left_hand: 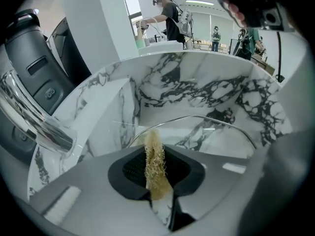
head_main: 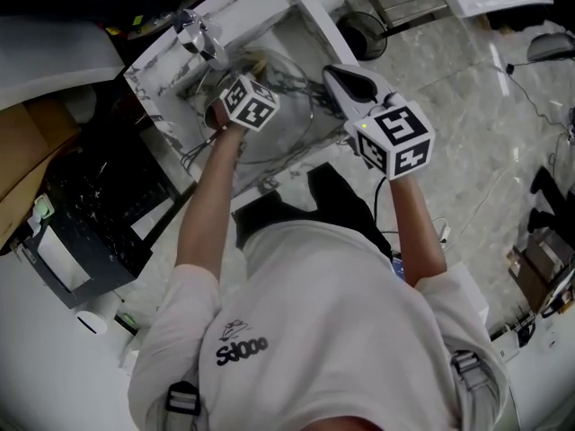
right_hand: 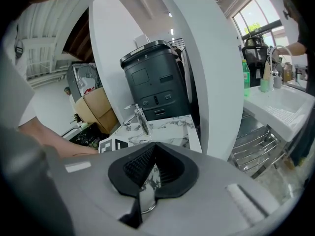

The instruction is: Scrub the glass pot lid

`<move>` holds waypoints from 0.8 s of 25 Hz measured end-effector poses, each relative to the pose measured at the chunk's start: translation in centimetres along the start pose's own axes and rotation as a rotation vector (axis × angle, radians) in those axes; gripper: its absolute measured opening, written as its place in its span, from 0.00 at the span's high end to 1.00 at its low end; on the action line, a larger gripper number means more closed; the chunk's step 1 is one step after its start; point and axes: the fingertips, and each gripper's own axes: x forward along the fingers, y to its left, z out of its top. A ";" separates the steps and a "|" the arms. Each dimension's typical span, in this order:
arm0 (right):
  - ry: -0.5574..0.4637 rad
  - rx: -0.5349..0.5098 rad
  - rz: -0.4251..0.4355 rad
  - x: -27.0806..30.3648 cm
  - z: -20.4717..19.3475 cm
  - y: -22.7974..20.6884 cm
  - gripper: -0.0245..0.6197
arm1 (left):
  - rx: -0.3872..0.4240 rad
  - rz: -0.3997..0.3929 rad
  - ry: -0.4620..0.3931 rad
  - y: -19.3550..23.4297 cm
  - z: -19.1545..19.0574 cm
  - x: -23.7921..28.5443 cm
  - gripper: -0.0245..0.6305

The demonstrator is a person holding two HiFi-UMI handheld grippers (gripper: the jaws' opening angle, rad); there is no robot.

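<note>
Left gripper (left_hand: 155, 155): its jaws are drawn narrow and pinch a scrub pad (left_hand: 154, 142), a yellowish fibrous strip that stands upright between the black pads and pokes out past the tips.

Right gripper (right_hand: 150, 165): its jaws are nearly together, clamped on the metal-banded rim of the glass pot lid (right_hand: 145, 198). Marble veining shows through the glass between the pads.

Glass pot lid: it lies straight ahead of the left gripper, with its rim arching across just beyond the pad's tip. The pad reaches the rim line, but whether they touch cannot be told. In the head view the lid (head_main: 289, 135) sits between the two grippers, with the right one at its edge.

Sink (left_hand: 197, 90): white marble with dark veins. Its walls rise ahead of and around the left gripper, behind the lid.

Tap (left_hand: 35, 118): chrome, close on the left gripper's left, and ahead of the right gripper (right_hand: 140, 119).

Desk (right_hand: 173, 128): a marble top running ahead of the right gripper.

Dark machine (right_hand: 155, 80): it stands beyond the tap, well ahead of the right gripper.
</note>
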 end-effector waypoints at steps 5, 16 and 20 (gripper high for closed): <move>0.007 -0.005 0.001 0.2 -0.3 -0.4 0.96 | -0.031 -0.038 -0.029 -1.3 0.8 0.2 0.88; 0.006 -0.010 0.018 -0.3 -1.0 0.7 0.96 | -0.043 -0.157 -0.064 -5.4 1.6 -0.4 0.88; 0.006 -0.016 0.021 -0.6 -1.1 1.2 0.96 | -0.028 -0.196 -0.086 -6.8 2.1 -0.8 0.88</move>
